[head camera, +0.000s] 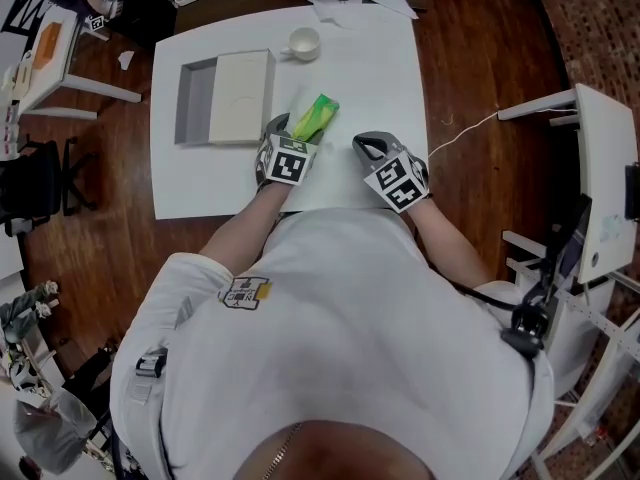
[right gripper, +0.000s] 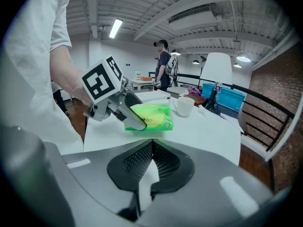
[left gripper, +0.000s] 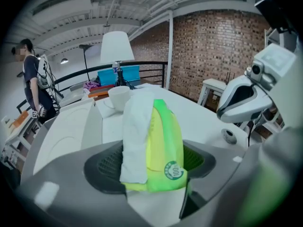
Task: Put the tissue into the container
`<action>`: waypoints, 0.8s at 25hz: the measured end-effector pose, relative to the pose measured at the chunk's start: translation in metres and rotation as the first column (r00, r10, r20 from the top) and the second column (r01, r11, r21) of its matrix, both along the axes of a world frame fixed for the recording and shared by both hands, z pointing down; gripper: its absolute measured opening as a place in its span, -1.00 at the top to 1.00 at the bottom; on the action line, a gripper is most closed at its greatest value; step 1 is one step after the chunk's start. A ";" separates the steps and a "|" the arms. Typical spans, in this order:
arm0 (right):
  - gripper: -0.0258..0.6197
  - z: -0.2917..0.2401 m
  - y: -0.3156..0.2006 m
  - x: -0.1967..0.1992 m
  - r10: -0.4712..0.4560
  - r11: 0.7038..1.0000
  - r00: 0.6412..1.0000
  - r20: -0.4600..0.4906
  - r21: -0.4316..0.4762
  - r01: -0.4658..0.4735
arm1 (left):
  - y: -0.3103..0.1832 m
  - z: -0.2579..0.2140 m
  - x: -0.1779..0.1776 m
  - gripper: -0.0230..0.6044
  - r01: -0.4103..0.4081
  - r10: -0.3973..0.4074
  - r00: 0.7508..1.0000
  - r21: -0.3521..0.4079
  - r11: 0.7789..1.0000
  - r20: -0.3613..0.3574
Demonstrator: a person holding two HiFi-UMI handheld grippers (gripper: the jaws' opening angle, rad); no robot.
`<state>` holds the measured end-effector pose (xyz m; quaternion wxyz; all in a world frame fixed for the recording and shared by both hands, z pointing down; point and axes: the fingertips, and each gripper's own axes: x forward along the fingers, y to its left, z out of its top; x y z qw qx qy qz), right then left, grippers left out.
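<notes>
A green tissue pack [head camera: 316, 117] with a white tissue [left gripper: 135, 136] along one side is clamped between the jaws of my left gripper [head camera: 298, 133], a little above the white table [head camera: 380, 88]. In the left gripper view both pads press on the green tissue pack [left gripper: 161, 145]. The container, a grey open box [head camera: 195, 103] with a white lid [head camera: 241, 96] half over it, lies just left of the pack. My right gripper [head camera: 366, 148] rests to the right, jaws shut with nothing between them [right gripper: 151, 167]. The right gripper view shows the left gripper [right gripper: 135, 119] gripping the pack [right gripper: 154, 117].
A white cup [head camera: 303, 43] stands behind the container near the table's far edge. Papers [head camera: 360, 3] lie beyond it. A white desk [head camera: 605, 168] and a white cable [head camera: 462, 133] are to the right, and small white tables [head camera: 45, 63] stand on the wooden floor at left.
</notes>
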<state>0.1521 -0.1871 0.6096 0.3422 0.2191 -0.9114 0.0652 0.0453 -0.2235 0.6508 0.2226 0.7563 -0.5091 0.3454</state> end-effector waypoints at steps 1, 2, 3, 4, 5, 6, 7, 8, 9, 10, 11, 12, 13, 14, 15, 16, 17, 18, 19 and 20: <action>0.92 -0.001 -0.001 -0.002 0.000 1.000 1.000 0.001 0.004 0.000 | -0.002 -0.009 0.000 -0.13 0.007 -0.007 1.000 0.017 1.000 -0.017; 0.92 -0.003 -0.002 -0.003 0.000 1.000 1.000 0.002 0.008 0.000 | -0.003 -0.019 -0.001 -0.13 0.016 -0.014 0.999 0.033 0.999 -0.034; 0.92 -0.005 -0.003 -0.005 0.001 1.000 1.000 0.005 0.013 -0.001 | -0.005 -0.029 -0.003 -0.13 0.024 -0.022 0.998 0.049 0.998 -0.051; 0.92 -0.007 -0.006 -0.008 0.001 1.000 1.000 0.007 0.018 -0.002 | -0.008 -0.039 -0.005 -0.13 0.033 -0.029 0.997 0.068 0.997 -0.067; 0.92 -0.009 -0.008 -0.010 0.002 1.000 1.000 0.010 0.025 -0.002 | -0.010 -0.048 -0.009 -0.13 0.043 -0.036 0.996 0.086 0.995 -0.083; 0.92 -0.012 -0.012 -0.014 0.002 0.999 1.000 0.013 0.032 -0.002 | -0.013 -0.057 -0.014 -0.13 0.054 -0.043 0.994 0.104 0.993 -0.098; 0.92 -0.015 -0.015 -0.017 0.001 0.999 1.000 0.015 0.040 -0.001 | -0.016 -0.064 -0.020 -0.13 0.065 -0.052 0.992 0.121 0.991 -0.111; 0.92 -0.018 -0.018 -0.022 -0.002 0.999 1.000 0.019 0.046 0.001 | -0.019 -0.072 -0.028 -0.13 0.079 -0.062 0.991 0.136 0.988 -0.122; 0.92 -0.021 -0.020 -0.028 -0.006 0.999 1.000 0.022 0.052 0.005 | -0.020 -0.079 -0.037 -0.13 0.095 -0.076 0.988 0.149 0.984 -0.131; 0.92 -0.024 -0.020 -0.034 -0.013 0.998 1.000 0.026 0.055 0.011 | -0.021 -0.087 -0.048 -0.13 0.116 -0.094 0.986 0.160 0.980 -0.137; 0.92 -0.027 -0.019 -0.040 -0.021 0.998 0.999 0.030 0.059 0.019 | -0.021 -0.094 -0.061 -0.13 0.139 -0.115 0.983 0.170 0.976 -0.141; 0.92 -0.029 -0.019 -0.047 -0.030 0.998 0.999 0.034 0.065 0.028 | -0.021 -0.100 -0.074 -0.13 0.163 -0.138 0.980 0.180 0.970 -0.142; 0.92 -0.033 -0.019 -0.054 -0.040 0.997 0.999 0.037 0.071 0.037 | -0.022 -0.105 -0.088 -0.13 0.187 -0.161 0.976 0.189 0.964 -0.143; 0.92 -0.036 -0.019 -0.061 -0.050 0.996 0.998 0.040 0.080 0.047 | -0.022 -0.110 -0.104 -0.13 0.210 -0.184 0.972 0.198 0.957 -0.144; 0.92 -0.040 -0.019 -0.070 -0.060 0.995 0.997 0.044 0.088 0.056 | -0.023 -0.115 -0.120 -0.13 0.233 -0.206 0.968 0.206 0.950 -0.144; 0.92 -0.044 -0.020 -0.079 -0.070 0.993 0.996 0.049 0.097 0.065 | -0.024 -0.119 -0.136 -0.13 0.255 -0.228 0.963 0.214 0.943 -0.143; 0.92 -0.047 -0.020 -0.087 -0.078 0.992 0.996 0.054 0.104 0.072 | -0.024 -0.121 -0.151 -0.13 0.275 -0.249 0.958 0.220 0.936 -0.141; 0.92 -0.051 -0.019 -0.096 -0.086 0.991 0.995 0.059 0.111 0.079 | -0.024 -0.123 -0.166 -0.13 0.294 -0.268 0.953 0.224 0.929 -0.139; 0.92 -0.055 -0.018 -0.105 -0.095 0.989 0.993 0.064 0.119 0.087 | -0.023 -0.124 -0.180 -0.13 0.311 -0.286 0.948 0.227 0.923 -0.137; 0.92 -0.060 -0.018 -0.114 -0.104 0.987 0.992 0.068 0.128 0.095 | -0.022 -0.125 -0.193 -0.13 0.327 -0.302 0.944 0.229 0.917 -0.135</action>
